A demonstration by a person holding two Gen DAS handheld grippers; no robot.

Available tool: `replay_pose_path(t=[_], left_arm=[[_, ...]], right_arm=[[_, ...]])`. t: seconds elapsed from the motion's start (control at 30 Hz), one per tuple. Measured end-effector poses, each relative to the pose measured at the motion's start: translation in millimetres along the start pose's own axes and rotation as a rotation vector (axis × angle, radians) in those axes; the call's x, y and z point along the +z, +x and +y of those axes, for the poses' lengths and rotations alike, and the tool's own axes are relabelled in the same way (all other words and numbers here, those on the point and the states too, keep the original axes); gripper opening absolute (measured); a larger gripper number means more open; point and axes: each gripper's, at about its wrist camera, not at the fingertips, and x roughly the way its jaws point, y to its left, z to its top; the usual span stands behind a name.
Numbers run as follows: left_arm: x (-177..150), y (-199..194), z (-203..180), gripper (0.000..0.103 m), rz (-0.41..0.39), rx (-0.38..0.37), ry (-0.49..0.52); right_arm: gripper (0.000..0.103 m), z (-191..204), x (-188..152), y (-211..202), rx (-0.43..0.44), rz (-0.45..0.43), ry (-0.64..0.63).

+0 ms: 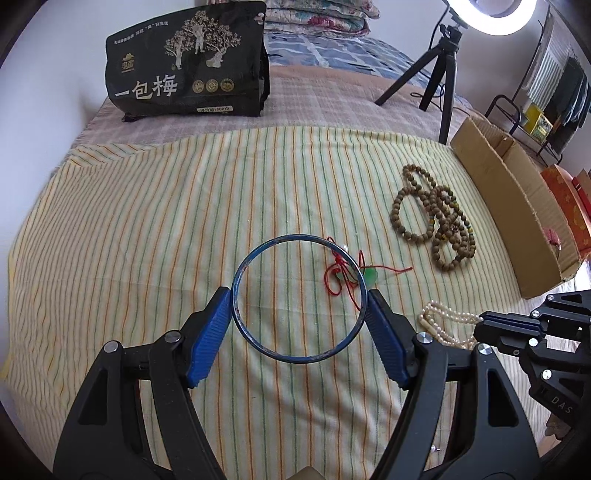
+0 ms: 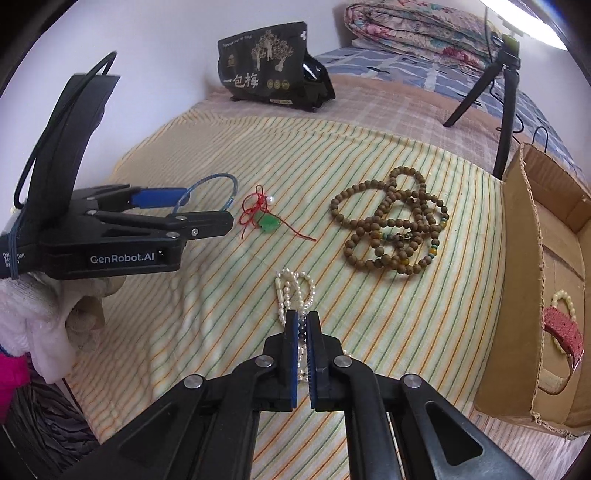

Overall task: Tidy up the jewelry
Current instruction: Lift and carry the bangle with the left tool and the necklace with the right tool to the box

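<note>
Cardboard box (image 2: 532, 258) at the right is cut off by the frame edge; its contents are only partly seen. One blue bangle (image 1: 299, 299) is clamped between the left gripper (image 1: 299, 306) pads above the striped cloth (image 1: 147, 240). The right gripper (image 2: 303, 325) has its fingers nearly together on one pearl strand (image 2: 293, 291). One red-cord jade pendant (image 2: 267, 221) and a tangle of wooden beads (image 2: 391, 221), strand count indeterminate, lie on the cloth.

Striped cloth (image 1: 147, 229) spread over bed ahead of me. Black snack bag (image 1: 188, 61) with Chinese print upright at far side by wall. Tripod (image 1: 441, 79) with ring light (image 1: 493, 16) far right. Folded floral quilt (image 2: 417, 33) behind, blue checked sheet (image 2: 406, 70) under it.
</note>
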Motion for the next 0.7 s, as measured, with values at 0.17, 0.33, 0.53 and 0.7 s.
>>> replay_pose_path(t=[0.17, 0.33, 0.53, 0.7], left_arm=[[9, -17, 0, 0.074, -0.048, -0.012, -0.014], [14, -32, -7, 0.074, -0.081, -0.029, -0.01], [18, -47, -21, 0.074, -0.111, -0.047, 0.008], [20, -58, -38, 0.074, -0.136, -0.061, 0.039]], right_arm=[[0.001, -5, 7, -25, 0.015, -0.068, 0.028], [0.001, -5, 16, -52, 0.015, -0.134, 0.044], [0.001, -8, 24, -85, 0.001, -0.206, 0.054], [0.001, -14, 27, -114, -0.013, -0.268, 0.078]])
